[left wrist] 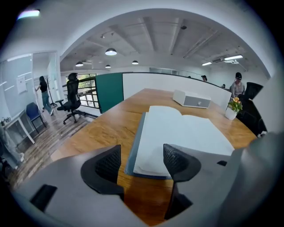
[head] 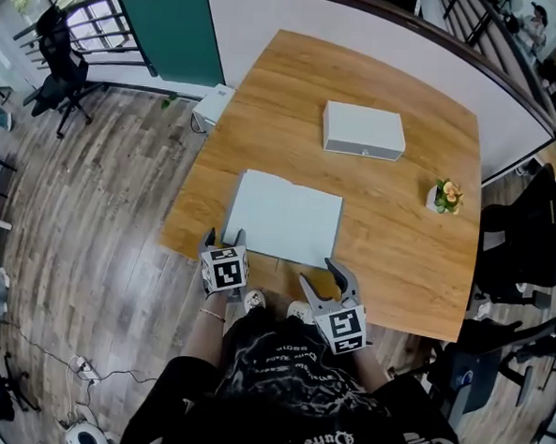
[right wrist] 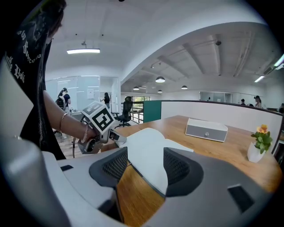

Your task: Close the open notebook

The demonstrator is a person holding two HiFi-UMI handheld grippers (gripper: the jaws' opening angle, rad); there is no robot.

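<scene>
In the left gripper view, your left tool [left wrist: 142, 153] covers the near right corner of the open white-paged notebook [left wrist: 182, 128] with its grey body. In the right gripper view, your right tool [right wrist: 146, 155] hides part of that notebook's near edge. Your black printed shirt [right wrist: 31, 66] runs off the left edge there. In the head view, the white-potted yellow flower [head: 446, 196] is too small to tell its kind.

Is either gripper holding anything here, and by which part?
Nothing is held. The left gripper and right gripper are both open at the near edge of the notebook, with nothing gripped between their jaws.
</scene>
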